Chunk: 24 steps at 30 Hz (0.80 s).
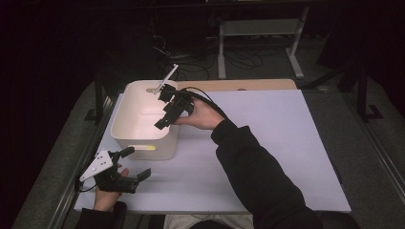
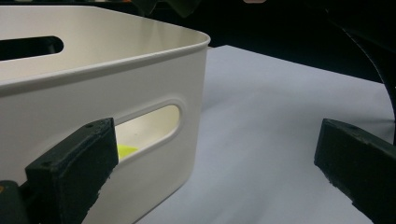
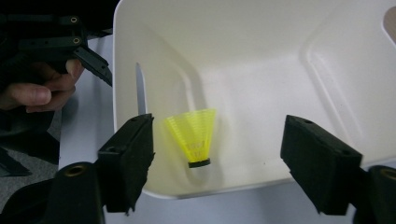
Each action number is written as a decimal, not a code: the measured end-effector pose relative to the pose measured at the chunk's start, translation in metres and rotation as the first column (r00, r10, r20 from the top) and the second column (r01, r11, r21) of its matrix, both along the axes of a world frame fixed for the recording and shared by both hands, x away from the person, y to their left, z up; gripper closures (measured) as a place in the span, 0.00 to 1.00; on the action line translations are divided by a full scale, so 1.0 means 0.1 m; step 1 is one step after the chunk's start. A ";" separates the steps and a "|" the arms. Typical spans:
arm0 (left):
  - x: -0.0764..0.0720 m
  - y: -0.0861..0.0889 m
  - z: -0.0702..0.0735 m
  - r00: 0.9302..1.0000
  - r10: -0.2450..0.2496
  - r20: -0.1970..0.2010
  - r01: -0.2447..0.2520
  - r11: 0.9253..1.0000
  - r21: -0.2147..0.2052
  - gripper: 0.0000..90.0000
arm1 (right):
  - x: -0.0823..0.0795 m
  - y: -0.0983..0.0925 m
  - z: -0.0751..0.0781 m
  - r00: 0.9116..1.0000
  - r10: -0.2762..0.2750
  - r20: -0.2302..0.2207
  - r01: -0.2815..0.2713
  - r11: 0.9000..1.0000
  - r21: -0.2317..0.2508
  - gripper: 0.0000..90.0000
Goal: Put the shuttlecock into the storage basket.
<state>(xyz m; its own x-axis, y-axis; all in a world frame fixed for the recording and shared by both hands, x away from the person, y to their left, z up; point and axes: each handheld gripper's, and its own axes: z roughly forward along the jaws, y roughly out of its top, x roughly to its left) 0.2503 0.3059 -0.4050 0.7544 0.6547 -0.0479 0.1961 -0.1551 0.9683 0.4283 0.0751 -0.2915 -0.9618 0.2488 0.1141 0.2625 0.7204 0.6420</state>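
Observation:
A yellow shuttlecock lies in a white bin, cork end toward the near wall. My right gripper hangs open over the bin, its jaws well apart on either side of the shuttlecock and not touching it. From above, the right gripper is over the bin interior. My left gripper rests open by the bin's front left corner, nothing between its jaws. In the left gripper view, the left gripper faces the bin wall, and the shuttlecock shows yellow through the handle slot.
The bin stands at the back left of a white table top. A wooden board lies along the far edge. Beyond it are a metal stand and floor cables. The person's right sleeve crosses the middle of the table.

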 end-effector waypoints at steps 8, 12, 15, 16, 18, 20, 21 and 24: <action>0.00 0.00 0.00 1.000 -0.001 -0.002 0.001 1.000 0.000 0.00 | -0.05 -0.08 0.09 0.998 -0.037 0.043 0.036 0.999 0.015 0.14; 0.00 0.00 0.00 1.000 0.000 -0.002 0.000 1.000 0.000 0.00 | -0.07 -0.12 0.11 0.998 -0.043 0.051 0.042 0.999 0.025 0.08; 0.00 0.00 0.00 1.000 0.000 -0.003 0.000 1.000 0.001 0.00 | -0.08 -0.15 0.12 0.998 -0.045 0.052 0.043 0.999 0.029 0.02; 0.00 0.00 0.00 1.000 0.000 -0.002 0.000 1.000 0.000 0.00 | -0.08 -0.16 0.12 0.998 -0.043 0.045 0.041 0.999 0.032 0.01; 0.00 0.00 0.00 1.000 0.001 -0.002 -0.001 1.000 0.000 0.00 | -0.09 -0.18 0.13 0.998 -0.045 0.047 0.043 0.998 0.046 0.00; 0.00 0.00 0.00 1.000 0.001 -0.003 -0.001 1.000 0.001 0.00 | -0.10 -0.21 0.14 0.997 -0.052 0.051 0.049 0.997 0.054 0.00; 0.00 0.00 0.00 1.000 0.001 -0.003 -0.001 1.000 0.001 0.00 | -0.10 -0.23 0.15 0.997 -0.056 0.051 0.053 0.997 0.057 0.00; 0.00 0.00 0.00 1.000 0.000 -0.003 0.000 1.000 0.000 0.00 | -0.11 -0.27 0.16 0.997 -0.056 0.044 0.052 0.996 0.071 0.00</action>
<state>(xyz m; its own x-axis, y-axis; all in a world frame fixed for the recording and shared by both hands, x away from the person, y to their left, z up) 0.2503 0.3057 -0.4051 0.7541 0.6548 -0.0502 0.1986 -0.1546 0.9678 0.4174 0.0480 -0.2753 -0.9518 0.2936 0.0889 0.2688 0.6586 0.7028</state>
